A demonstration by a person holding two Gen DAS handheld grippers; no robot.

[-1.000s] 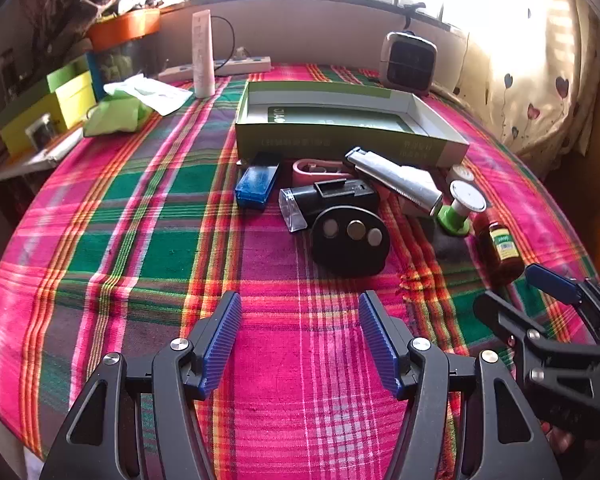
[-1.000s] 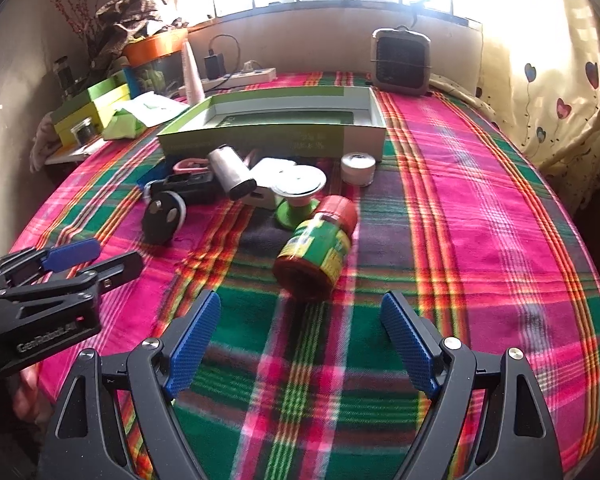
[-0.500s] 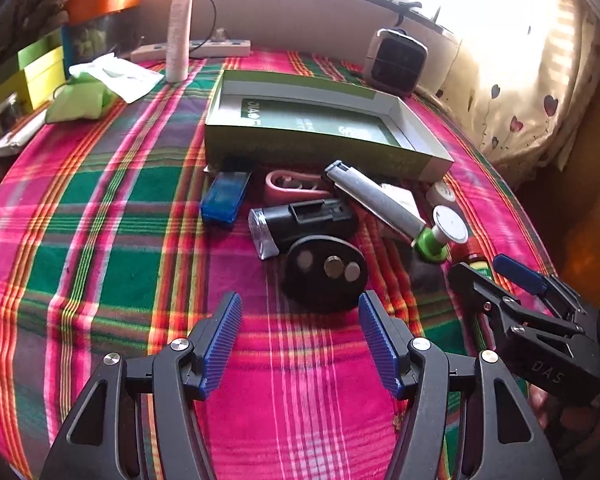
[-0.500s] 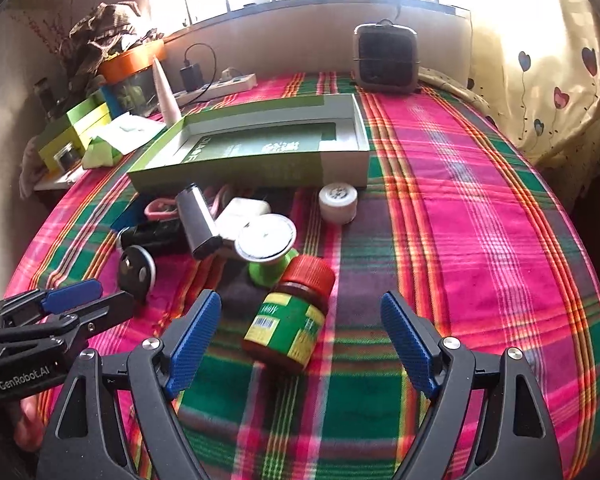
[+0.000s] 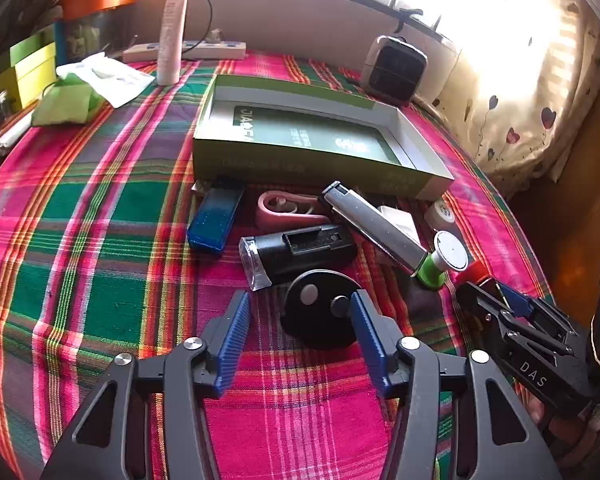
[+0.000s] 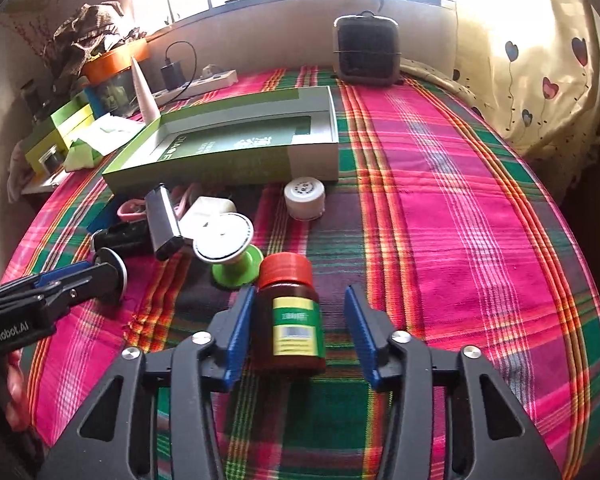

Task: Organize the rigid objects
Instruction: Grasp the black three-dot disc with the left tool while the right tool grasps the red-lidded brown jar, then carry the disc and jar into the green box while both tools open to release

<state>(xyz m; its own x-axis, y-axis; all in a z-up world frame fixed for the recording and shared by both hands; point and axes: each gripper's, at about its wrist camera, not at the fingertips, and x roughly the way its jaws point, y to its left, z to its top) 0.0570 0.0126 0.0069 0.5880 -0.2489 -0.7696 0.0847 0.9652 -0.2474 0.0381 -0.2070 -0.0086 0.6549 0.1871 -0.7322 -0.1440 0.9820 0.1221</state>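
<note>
A black round remote (image 5: 316,320) with silver buttons lies on the plaid cloth between the fingers of my left gripper (image 5: 299,307). Its jaws are closing; the left pad still stands apart from the remote. A brown bottle (image 6: 294,324) with a red cap lies between the fingers of my right gripper (image 6: 299,310). Those jaws are closing too, with a gap at the right pad. Behind them lie a black flashlight (image 5: 296,248), a blue case (image 5: 214,216), a silver tube (image 5: 376,224), a green spool (image 6: 230,252) and a white jar (image 6: 304,196). The green open box (image 5: 320,168) sits further back.
My right gripper (image 5: 492,296) shows at the right of the left wrist view, my left gripper (image 6: 80,280) at the left of the right wrist view. A small heater (image 6: 366,50), a power strip (image 5: 188,50), a standing white tube (image 5: 172,36) and boxes (image 6: 60,128) line the back.
Both grippers moved forward over the cloth and their jaws narrowed. The remote now sits between the left fingers and the bottle between the right fingers.
</note>
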